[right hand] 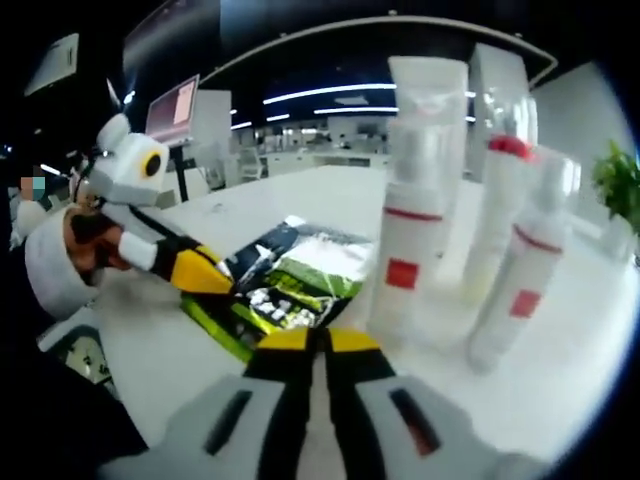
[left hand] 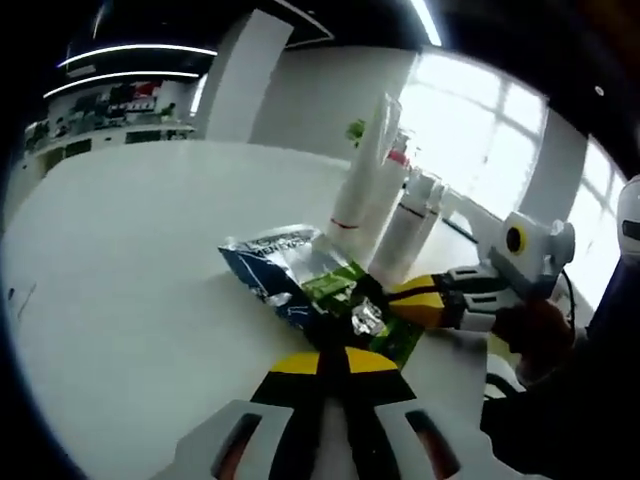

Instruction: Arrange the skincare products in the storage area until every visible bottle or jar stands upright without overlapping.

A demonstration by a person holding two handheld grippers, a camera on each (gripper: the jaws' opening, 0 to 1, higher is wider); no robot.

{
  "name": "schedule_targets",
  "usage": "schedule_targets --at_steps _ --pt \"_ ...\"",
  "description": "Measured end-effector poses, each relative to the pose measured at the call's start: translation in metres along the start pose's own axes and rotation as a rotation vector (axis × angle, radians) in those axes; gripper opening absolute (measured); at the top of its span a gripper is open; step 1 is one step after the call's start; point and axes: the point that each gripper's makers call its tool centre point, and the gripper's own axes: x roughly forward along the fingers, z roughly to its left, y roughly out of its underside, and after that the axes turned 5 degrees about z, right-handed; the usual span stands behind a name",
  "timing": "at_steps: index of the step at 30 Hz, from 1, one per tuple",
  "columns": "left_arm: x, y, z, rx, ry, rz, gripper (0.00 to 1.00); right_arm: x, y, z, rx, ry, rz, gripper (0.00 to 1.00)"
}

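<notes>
1. Your left gripper [left hand: 335, 362] covers the near end of the sachet pile [left hand: 300, 275], so you cannot tell whether its closed-looking tips pinch a packet.
2. The right gripper [right hand: 322, 345] hides the sachets' near edge the same way.
3. Print on the sachets is too blurred to read.
4. The tall tube [right hand: 430, 100] hides part of the red-capped bottle [right hand: 500, 215] behind it.
5. The far shelves [left hand: 110, 110] are too small to tell.

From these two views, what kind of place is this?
Probably an open office or showroom: a large white table, long ceiling strip lights, a wall screen and big windows behind the skincare bottles.
</notes>
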Motion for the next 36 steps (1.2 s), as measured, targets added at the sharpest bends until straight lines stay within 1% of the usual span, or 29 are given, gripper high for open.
schedule_targets --at_steps 3,6,8,11,13,14,16,18,20,23,26,31,33,36 --pt "-0.003 0.0 -0.001 0.059 -0.012 0.012 0.07 0.0 0.0 -0.002 0.001 0.003 -0.001 0.05" --pt "-0.007 0.002 -0.002 0.086 -0.005 0.023 0.09 -0.001 0.0 -0.002 0.011 0.0 -0.013 0.05" --pt "-0.01 0.002 0.001 0.119 -0.023 0.024 0.11 -0.003 -0.001 -0.001 0.006 0.002 -0.021 0.05" --pt "-0.013 0.004 0.005 0.116 -0.026 0.037 0.12 -0.004 -0.005 -0.001 0.002 0.004 -0.039 0.04" --pt "-0.014 0.004 0.005 0.116 -0.024 0.034 0.12 -0.005 -0.007 -0.001 -0.004 0.011 -0.049 0.04" --pt "-0.015 0.005 0.004 0.121 -0.021 0.036 0.12 -0.007 -0.011 -0.001 -0.009 0.014 -0.067 0.04" --pt "-0.016 0.005 0.003 0.119 -0.015 0.032 0.12 -0.008 -0.015 0.001 -0.017 0.002 -0.079 0.03" --pt "-0.015 0.006 0.004 0.112 -0.016 0.033 0.12 -0.006 -0.016 0.009 -0.034 -0.034 -0.078 0.0" --pt "-0.014 0.007 0.004 0.114 -0.017 0.04 0.12 -0.003 -0.014 0.018 -0.039 -0.069 -0.068 0.0" --pt "-0.015 0.009 0.001 0.129 -0.02 0.054 0.13 0.002 -0.005 0.021 -0.055 -0.063 -0.025 0.0" --pt "-0.017 0.011 0.0 0.141 -0.017 0.068 0.13 0.002 -0.004 0.022 -0.048 -0.071 -0.024 0.0" --pt "-0.017 0.01 0.001 0.144 -0.024 0.065 0.13 0.004 -0.004 0.026 -0.066 -0.084 -0.017 0.0" --pt "-0.018 0.011 0.002 0.14 -0.034 0.071 0.13 0.005 -0.004 0.024 -0.059 -0.079 -0.024 0.0" --pt "-0.026 0.01 0.007 0.137 -0.062 0.073 0.13 0.005 -0.003 0.022 -0.052 -0.08 -0.025 0.0"
